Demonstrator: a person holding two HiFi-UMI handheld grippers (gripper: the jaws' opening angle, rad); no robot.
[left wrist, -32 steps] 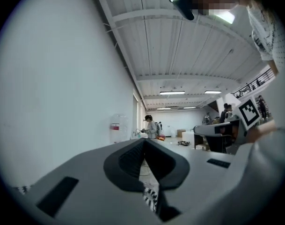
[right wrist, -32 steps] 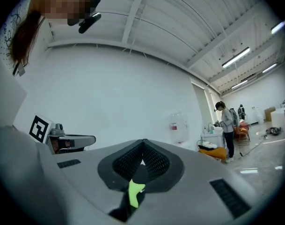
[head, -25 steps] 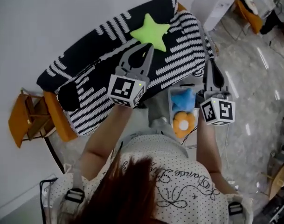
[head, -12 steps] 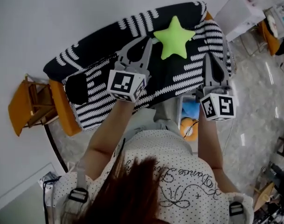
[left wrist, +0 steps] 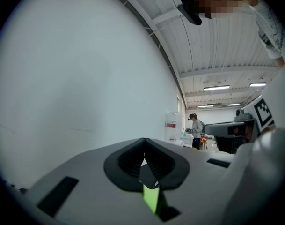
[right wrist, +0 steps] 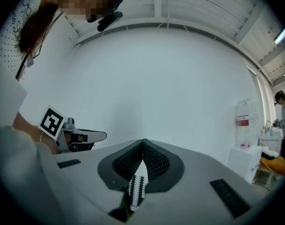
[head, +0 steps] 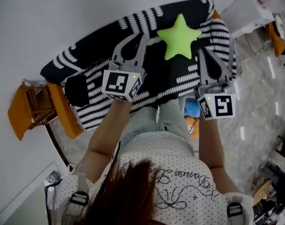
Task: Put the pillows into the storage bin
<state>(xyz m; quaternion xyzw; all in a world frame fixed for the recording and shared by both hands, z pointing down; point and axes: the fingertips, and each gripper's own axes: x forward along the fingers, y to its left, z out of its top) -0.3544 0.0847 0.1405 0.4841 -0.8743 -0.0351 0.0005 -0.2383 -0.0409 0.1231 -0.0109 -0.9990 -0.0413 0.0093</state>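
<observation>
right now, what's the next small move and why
Probably open the right gripper and ease it onto the green star pillow: both it and the left gripper are shut and empty, and the star lies untouched on the striped sofa.

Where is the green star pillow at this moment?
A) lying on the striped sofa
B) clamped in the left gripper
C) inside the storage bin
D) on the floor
A: the green star pillow lies on top of the black-and-white striped sofa, as the head view shows.

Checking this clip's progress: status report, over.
Status: left claw shut, empty; right claw shut, empty. The green star pillow lies on the striped sofa, neither claw touching it. Nothing in the way.
</observation>
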